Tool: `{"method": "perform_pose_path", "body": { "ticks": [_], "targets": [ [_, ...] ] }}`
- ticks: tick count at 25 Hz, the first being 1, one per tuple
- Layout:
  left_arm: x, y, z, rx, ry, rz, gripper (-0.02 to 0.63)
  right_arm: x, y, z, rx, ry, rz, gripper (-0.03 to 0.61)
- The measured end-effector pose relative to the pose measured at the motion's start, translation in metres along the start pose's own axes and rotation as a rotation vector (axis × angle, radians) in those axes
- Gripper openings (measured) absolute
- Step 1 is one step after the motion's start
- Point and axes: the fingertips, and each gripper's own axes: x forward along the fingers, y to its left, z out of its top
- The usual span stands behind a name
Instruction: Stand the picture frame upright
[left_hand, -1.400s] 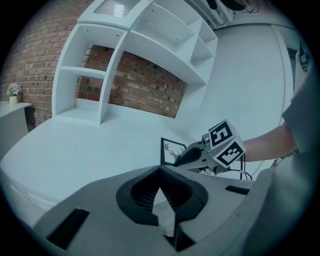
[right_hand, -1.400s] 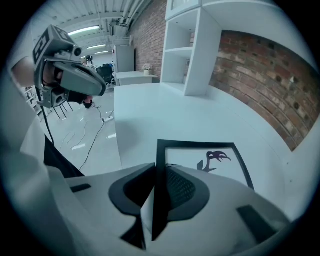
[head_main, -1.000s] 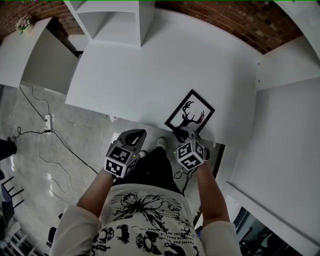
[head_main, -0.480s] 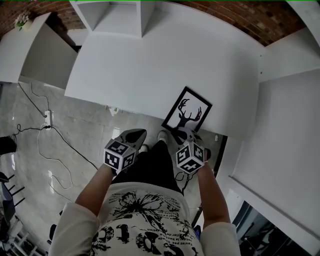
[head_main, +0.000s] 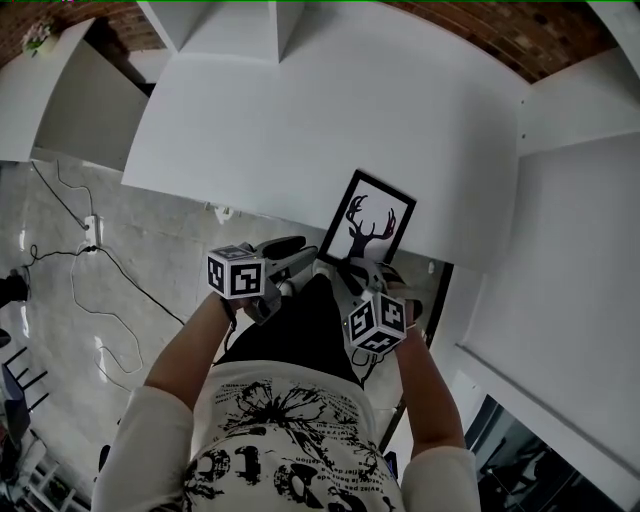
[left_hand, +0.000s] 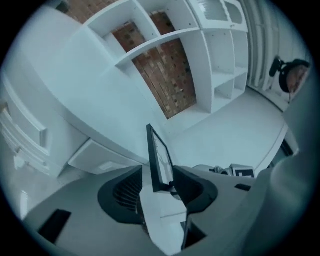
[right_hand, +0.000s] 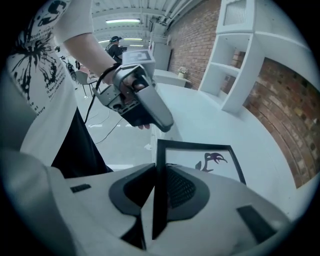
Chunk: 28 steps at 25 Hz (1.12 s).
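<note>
The left gripper (head_main: 296, 248) has just been opening its jaws and they now stand wide, with an edge of the picture frame (head_main: 367, 222) showing in the gap but neither pad pressing on it. The frame lies deer print up at the near edge of the white table (head_main: 300, 130); it looks light and stiff, though its thin black border is smooth and the front, if glazed, is fragile, so I would grip the border, never the pane. The right gripper (head_main: 362, 272) is clamped narrowly on that near border, a hold that could let the frame pivot
</note>
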Motion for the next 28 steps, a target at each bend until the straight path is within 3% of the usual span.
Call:
{"method": "perform_pose_path", "body": {
  "ticks": [7, 12, 15, 19, 28],
  "targets": [
    [0.033, 0.006, -0.001, -0.137, 0.051, -0.083, 0.201, -0.003, 0.010, -0.004, -0.068, 0.007, 0.040, 0.074],
    [0.046, 0.006, 0.004, -0.262, 0.024, -0.153, 0.236, -0.003, 0.021, -0.001, -0.102, -0.006, 0.077, 0.074],
    [0.049, 0.003, 0.001, -0.271, 0.064, -0.175, 0.208, -0.003, 0.027, 0.001, -0.144, -0.014, 0.104, 0.074],
    [0.055, 0.006, -0.005, -0.241, 0.118, -0.156, 0.118, -0.002, 0.028, 0.000, -0.176, -0.016, 0.122, 0.074],
    [0.056, 0.005, -0.005, -0.330, 0.122, -0.163, 0.090, -0.001, 0.027, -0.002, -0.123, -0.027, 0.111, 0.074]
  ]
}}
